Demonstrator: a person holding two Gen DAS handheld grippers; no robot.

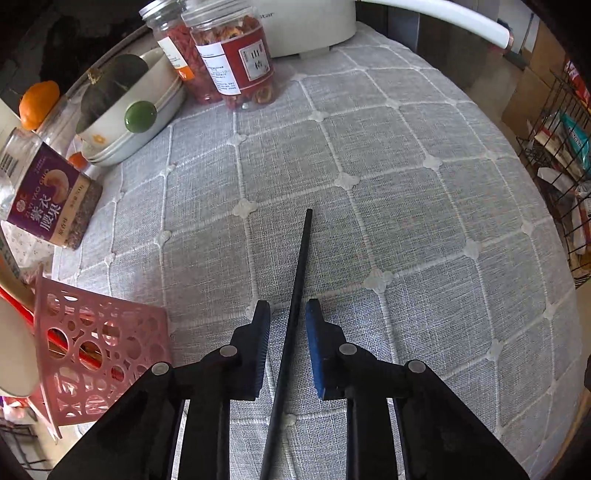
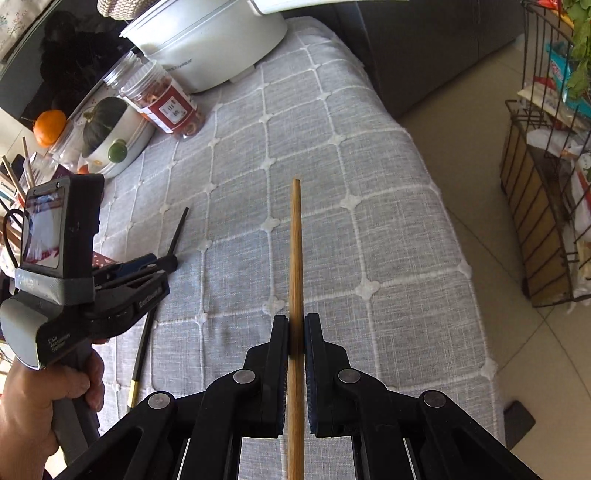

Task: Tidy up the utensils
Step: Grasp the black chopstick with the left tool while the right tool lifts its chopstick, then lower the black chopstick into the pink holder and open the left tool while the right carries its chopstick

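Observation:
A black chopstick lies on the grey quilted tablecloth, pointing away from me. My left gripper straddles it with a gap showing on each side, so the pads are off it. The right wrist view shows that gripper from the side, low over the same chopstick, with a person's hand on its grip. My right gripper is shut on a wooden chopstick, which sticks out forward above the cloth. A pink perforated utensil basket stands at the left.
Two clear jars with red contents, a stack of bowls holding a dark squash, a purple-labelled jar and a white appliance line the far left and back. Right of the table stands a wire rack.

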